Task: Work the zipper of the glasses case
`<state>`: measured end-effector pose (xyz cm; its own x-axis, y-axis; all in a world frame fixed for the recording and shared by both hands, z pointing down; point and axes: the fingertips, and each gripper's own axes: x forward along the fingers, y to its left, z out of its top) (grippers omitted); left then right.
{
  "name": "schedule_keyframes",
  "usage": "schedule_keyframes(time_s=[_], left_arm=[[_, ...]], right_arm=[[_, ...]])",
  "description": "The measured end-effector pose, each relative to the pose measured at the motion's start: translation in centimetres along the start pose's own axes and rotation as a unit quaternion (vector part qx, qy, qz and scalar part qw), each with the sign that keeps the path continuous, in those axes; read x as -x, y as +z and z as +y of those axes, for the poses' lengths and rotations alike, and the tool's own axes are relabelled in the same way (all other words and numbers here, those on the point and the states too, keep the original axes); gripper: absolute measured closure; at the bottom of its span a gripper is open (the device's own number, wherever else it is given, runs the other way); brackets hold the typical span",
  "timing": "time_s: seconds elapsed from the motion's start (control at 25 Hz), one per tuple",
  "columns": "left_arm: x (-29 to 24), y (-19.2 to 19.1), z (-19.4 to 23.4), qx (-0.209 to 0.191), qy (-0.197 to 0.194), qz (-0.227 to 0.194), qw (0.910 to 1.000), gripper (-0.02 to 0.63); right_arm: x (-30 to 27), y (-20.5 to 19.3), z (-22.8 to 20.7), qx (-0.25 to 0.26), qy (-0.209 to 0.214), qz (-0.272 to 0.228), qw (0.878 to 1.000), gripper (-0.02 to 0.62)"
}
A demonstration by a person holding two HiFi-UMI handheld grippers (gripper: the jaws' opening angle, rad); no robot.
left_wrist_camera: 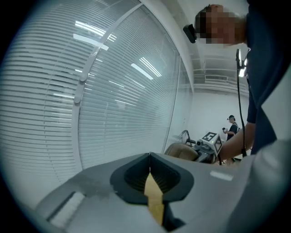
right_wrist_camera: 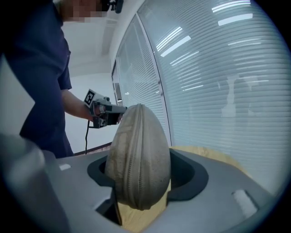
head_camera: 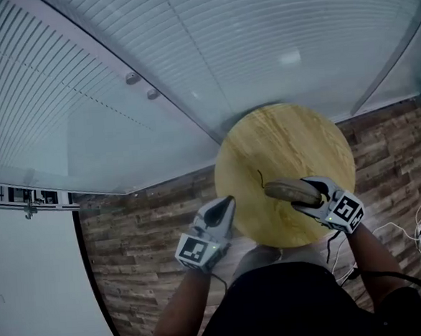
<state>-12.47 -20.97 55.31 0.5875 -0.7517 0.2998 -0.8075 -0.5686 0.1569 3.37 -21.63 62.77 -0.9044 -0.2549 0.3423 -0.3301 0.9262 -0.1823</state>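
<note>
Setting: round wooden table (head_camera: 284, 140) on a brown plank floor (head_camera: 136, 241), against a glass wall with white blinds (head_camera: 209, 49).

Glasses case (head_camera: 290, 190): tan fabric and oval, held in the air by the right gripper over the near part of the table. In the head view it lies roughly level and points left. It looks clear of the tabletop, and wood shows under it in the right gripper view.

Zipper (right_wrist_camera: 135, 168): runs lengthwise down the middle of the case, facing the right gripper's camera. It reads as zipped along the stretch in view. The pull cannot be made out.

Cord (head_camera: 260, 176): a thin dark line curls out from the case's left end, over the wood. What it is fixed to cannot be told.

Right gripper (head_camera: 314, 196): jaws part-way apart and clamped on the case, one on each broad side. Its marker cube faces up towards the head camera.

Left gripper (head_camera: 226, 202): jaws pressed together with nothing between them. It hangs at the table's near-left edge, well apart from the case, touching nothing.

Left gripper view: the closed jaw tips aim at the blinds. The case and the right gripper's cube show beyond, to the right.

Cables (head_camera: 416, 235): pale loops lying on the floor to the right of the table.

Background: a second person (left_wrist_camera: 232, 126) stands far off, small in the left gripper view.
</note>
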Motion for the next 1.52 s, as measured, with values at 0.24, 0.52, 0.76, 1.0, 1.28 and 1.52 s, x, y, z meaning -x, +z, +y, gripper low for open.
schedule_keyframes(time_s=[0.24,0.52,0.76,1.0,1.28,1.52], left_arm=[[-1.0,4.1,-2.5,0.047,-0.063,-0.067,0.9946,0.581],[-2.1,7.3,-7.1,0.037,-0.208,-0.111,0.9710,0.359],[-2.0,11.6,-10.8,0.046,-0.277,-0.146,0.9486,0.302],[-1.8,15.9,-13.2,0.069,-0.324,-0.185,0.9252,0.299],[-1.5,17.9,-13.6,0.062,-0.339,-0.198,0.9176,0.301],[-1.4,19.0,-14.4,0.032,-0.343,-0.204,0.9163,0.298]], right_arm=[[2.2,5.7,1.1,0.018,0.002,-0.036,0.999,0.302],[5.1,12.7,2.6,-0.022,0.016,-0.152,0.988,0.302],[6.4,16.0,4.0,-0.013,0.036,-0.180,0.983,0.302],[6.2,18.3,5.3,-0.001,0.067,-0.198,0.978,0.302],[5.4,20.2,6.5,0.009,0.095,-0.208,0.973,0.302],[5.9,20.9,7.0,-0.001,0.115,-0.227,0.967,0.302]])
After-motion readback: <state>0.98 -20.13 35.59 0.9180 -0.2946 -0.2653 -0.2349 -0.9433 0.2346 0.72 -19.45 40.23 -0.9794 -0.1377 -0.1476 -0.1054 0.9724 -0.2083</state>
